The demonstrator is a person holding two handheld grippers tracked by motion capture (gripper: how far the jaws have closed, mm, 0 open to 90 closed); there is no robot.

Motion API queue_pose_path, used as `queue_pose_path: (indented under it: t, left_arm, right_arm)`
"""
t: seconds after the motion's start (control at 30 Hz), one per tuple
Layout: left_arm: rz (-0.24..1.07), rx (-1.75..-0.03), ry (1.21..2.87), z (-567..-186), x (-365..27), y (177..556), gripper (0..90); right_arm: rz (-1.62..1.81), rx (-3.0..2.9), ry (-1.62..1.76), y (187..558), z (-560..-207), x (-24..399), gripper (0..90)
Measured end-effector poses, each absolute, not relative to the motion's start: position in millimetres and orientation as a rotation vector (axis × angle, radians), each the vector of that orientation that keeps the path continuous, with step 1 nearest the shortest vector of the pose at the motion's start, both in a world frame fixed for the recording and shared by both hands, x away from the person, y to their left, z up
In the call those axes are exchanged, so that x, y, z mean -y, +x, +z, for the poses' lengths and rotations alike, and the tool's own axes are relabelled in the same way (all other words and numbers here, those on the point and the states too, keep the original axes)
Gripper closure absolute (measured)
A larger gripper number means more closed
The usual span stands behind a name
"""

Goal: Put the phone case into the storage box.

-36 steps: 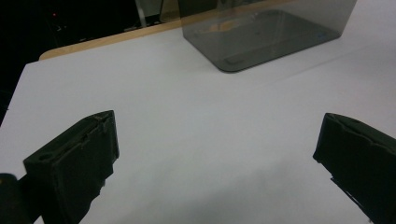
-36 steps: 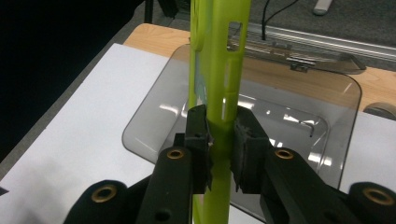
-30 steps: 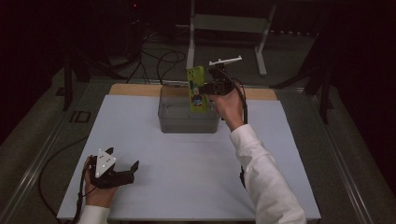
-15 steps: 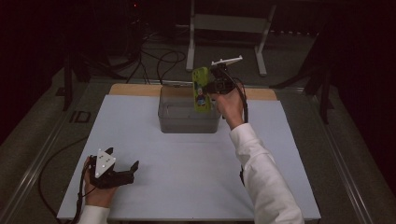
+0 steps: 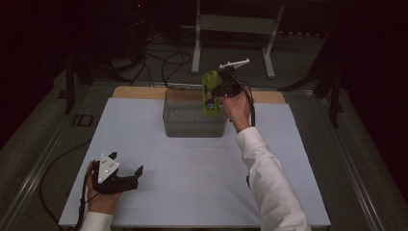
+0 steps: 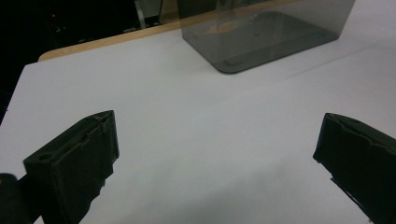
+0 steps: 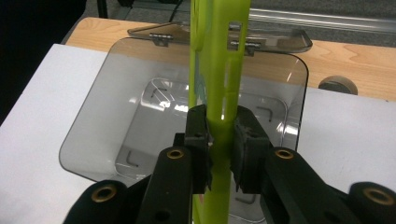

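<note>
**Green packet held over the bin**

The bench [image 5: 159, 144] is smooth and white. The smoky plastic bin [image 5: 192, 126] looks rigid and slick. Over it, the right tool [image 7: 220, 149] clenches a flat, stiff-looking lime-green packet [image 7: 219, 70] edge-on; probably light, best gripped mid-edge. The left tool [image 6: 215, 154] rests released.

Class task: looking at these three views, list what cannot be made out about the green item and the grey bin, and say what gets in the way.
- Green item: top and bottom cut off by the right gripper view's edges; small in the high view.
- Its print: too small in the high view.
- Grey bin: top cut off in the left gripper view.
- Bin floor: partly hidden by the right gripper.
</note>
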State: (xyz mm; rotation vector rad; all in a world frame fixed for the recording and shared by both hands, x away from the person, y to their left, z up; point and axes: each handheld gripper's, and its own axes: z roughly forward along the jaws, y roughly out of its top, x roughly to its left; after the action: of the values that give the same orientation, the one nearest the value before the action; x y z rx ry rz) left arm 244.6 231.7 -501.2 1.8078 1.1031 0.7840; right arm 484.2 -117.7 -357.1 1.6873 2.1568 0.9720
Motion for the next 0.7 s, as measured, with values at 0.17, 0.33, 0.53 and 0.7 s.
queue_pose_path:
  t: [0.17,0.33,0.53,0.7]
  left_arm:
    - [0.784,-1.102,1.808,-501.2,-231.8,244.6,0.0]
    - [0.784,-1.101,1.807,-501.2,-231.8,244.6,0.0]
    - [0.785,-1.101,1.806,-501.0,-231.9,244.4,0.0]
    - [0.784,-1.101,1.807,-501.2,-231.6,244.6,0.0]
  right_arm:
    - [0.943,-2.155,1.692,487.1,-361.4,116.4,78.5]
    - [0.926,-2.149,1.702,488.8,-364.2,114.9,78.5]
    - [0.904,-2.149,1.717,490.8,-368.6,114.3,78.5]
    - [0.895,-2.141,1.745,493.1,-372.9,115.2,78.4]
